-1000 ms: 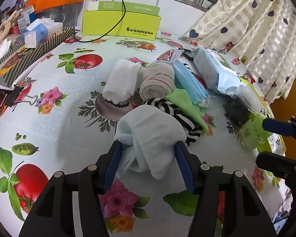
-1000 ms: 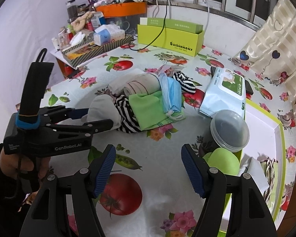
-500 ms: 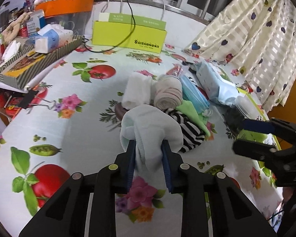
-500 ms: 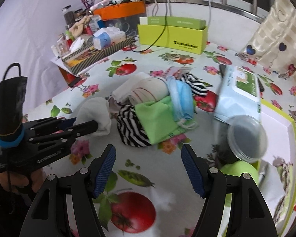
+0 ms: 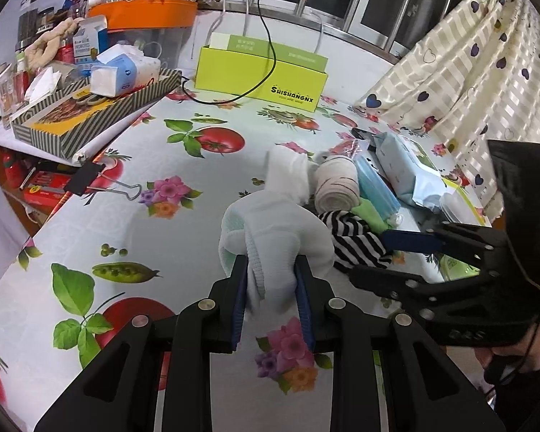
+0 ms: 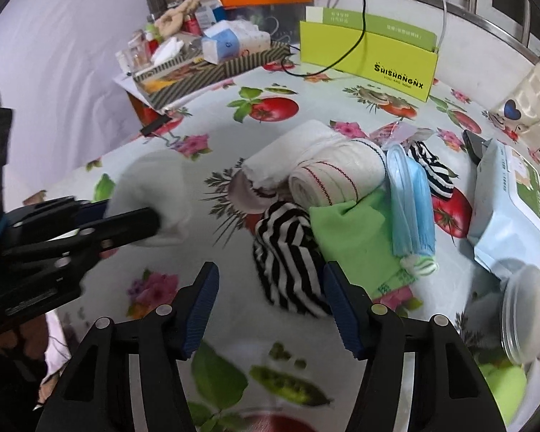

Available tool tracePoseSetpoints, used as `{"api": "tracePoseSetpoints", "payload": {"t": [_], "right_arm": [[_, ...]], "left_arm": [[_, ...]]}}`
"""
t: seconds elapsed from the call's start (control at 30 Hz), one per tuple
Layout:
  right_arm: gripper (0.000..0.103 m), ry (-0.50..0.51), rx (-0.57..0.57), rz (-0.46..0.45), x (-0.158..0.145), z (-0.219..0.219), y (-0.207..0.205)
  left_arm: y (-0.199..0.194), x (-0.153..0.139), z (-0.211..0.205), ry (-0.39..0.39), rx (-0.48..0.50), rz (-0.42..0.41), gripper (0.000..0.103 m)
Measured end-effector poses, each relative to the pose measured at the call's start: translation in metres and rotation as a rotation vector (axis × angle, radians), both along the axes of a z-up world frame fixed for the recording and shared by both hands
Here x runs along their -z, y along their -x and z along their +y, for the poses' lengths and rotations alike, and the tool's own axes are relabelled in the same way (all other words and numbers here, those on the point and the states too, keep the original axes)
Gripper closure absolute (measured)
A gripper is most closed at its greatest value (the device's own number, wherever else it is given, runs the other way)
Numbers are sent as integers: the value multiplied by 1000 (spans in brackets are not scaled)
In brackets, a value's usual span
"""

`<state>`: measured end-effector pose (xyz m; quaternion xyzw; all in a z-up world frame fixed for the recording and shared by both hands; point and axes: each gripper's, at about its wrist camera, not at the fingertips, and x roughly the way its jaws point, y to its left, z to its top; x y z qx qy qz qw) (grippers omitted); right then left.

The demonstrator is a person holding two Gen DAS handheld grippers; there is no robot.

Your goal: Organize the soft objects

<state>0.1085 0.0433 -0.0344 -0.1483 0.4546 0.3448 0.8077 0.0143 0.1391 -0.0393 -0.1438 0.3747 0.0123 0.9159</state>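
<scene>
The left tool (image 5: 271, 293) pinches a white sock (image 5: 275, 237) clear above the fruit-print tabletop (image 5: 183, 237). The right tool (image 6: 270, 306), its jaws wide but closing, frames a black-and-white striped sock (image 6: 288, 252) lying beside a green cloth (image 6: 352, 237).

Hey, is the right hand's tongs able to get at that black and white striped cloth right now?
Probably yes: the right tongs are closing, the striped cloth lies just ahead, uncovered on the near side.
</scene>
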Motion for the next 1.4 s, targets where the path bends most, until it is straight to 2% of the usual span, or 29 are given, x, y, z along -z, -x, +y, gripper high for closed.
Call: {"api": "tracePoseSetpoints", "payload": {"t": [0.2,0.3,0.37,0.47,0.8,1.17,1.4], "right_arm": [[55,63,5,-17,14,10,-10],[66,98,7,-50,16,11,-9],[84,100,12,-61,15,10,-7],[94,82,14,-58,12,3,-5],[98,-1,-14,-50,-7,-10,25],[98,-110,11,-129,-55,-42,54],[98,-145,26,-196,-85,-61,68]], "left_arm": [[-2,4,4,10,-2,8,77],[-2,6,3,12,-3,16,77],[-2,7,3,14,-4,19,77],[-1,7,2,12,-4,22,77],[9,-5,-6,-4,2,4,77],[24,-34,-33,-48,21,-45,77],[28,-59,-56,-92,39,-91,77]]}}
